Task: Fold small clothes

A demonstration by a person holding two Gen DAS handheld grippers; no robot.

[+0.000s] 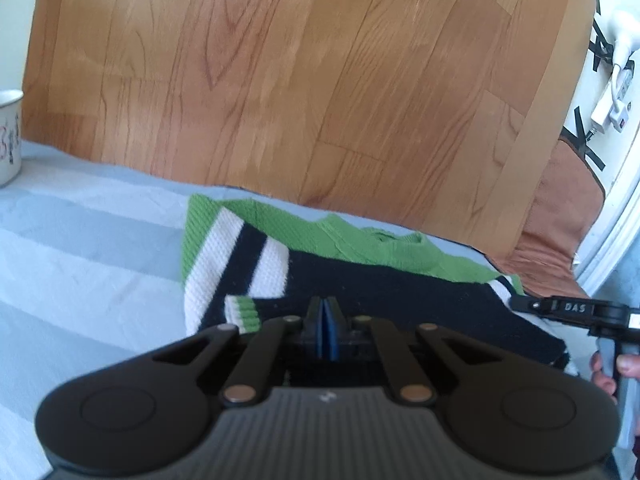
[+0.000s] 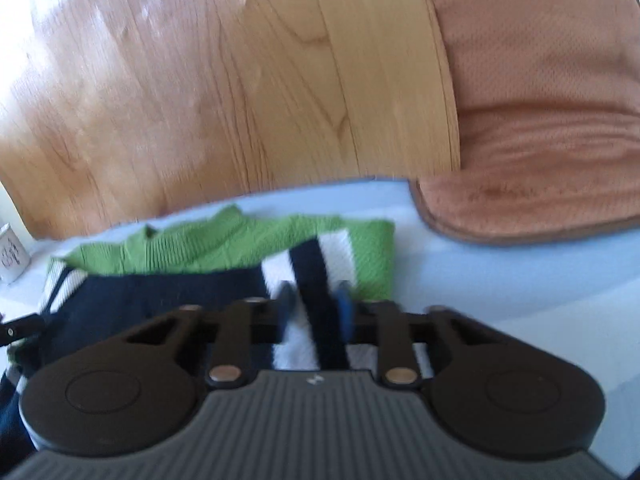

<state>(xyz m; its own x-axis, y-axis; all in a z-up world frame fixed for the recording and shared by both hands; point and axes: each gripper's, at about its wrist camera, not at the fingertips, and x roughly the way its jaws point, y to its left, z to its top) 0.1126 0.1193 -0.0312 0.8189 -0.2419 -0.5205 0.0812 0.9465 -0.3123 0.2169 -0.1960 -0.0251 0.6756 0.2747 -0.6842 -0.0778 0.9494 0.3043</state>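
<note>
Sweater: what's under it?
The sweater lies on a pale blue striped sheet, which shows around it on both sides. Whatever lies directly beneath the knit is covered and cannot be seen. The wooden board stands behind it.

You've got a ribbed knit sweater (image 1: 360,280) on smooth matt blue sheet (image 1: 80,260); wood-grain headboard (image 1: 280,80) semi-gloss, fuzzy brown cushion (image 2: 540,120), claw bodies matt black plastic.
</note>
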